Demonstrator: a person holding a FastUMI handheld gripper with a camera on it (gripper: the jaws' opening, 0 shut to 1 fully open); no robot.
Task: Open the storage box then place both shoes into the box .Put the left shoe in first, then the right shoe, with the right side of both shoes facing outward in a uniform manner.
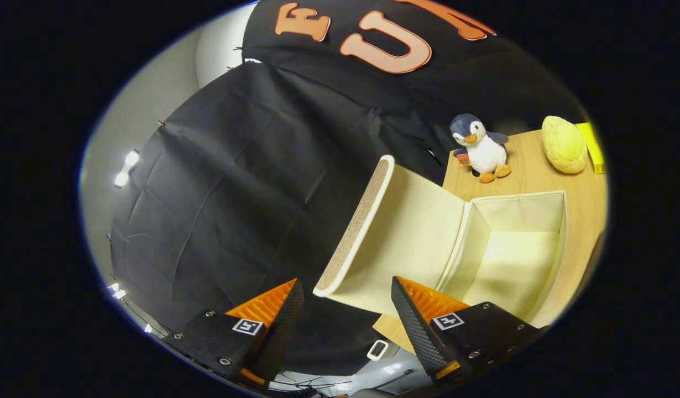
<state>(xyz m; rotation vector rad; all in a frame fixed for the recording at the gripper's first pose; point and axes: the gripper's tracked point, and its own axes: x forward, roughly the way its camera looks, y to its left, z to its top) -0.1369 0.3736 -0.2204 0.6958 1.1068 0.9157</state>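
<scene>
Gripper: hanging released, fingers spread wide, gripping nothing, tilted against the scene.
Left finger: showing against the black cloth wall, apart from the lid.
Right finger: overlapping the lid's lower edge in view; touching or not, impossible to tell.
Box: sitting open on the bench just ahead of the right finger, cream lining showing, holding nothing visible.
Lid: standing swung up and back from the box's near wall, cream inner face turned to the camera, woven tan rim running along its far edge, lying between and just beyond the fingers.
Bench: showing light wood around and beyond the box.
Penguin: sitting upright on the bench beyond the box, near the cloth wall, a small tag at its side.
Yellow plush: lying on the bench beside the penguin, beyond the box's far corner.
Yellow block: resting just behind the plush at the bench's end.
Cloth wall: hanging dark and creased behind the lid.
Lamps: glowing on the pale wall past the cloth.
</scene>
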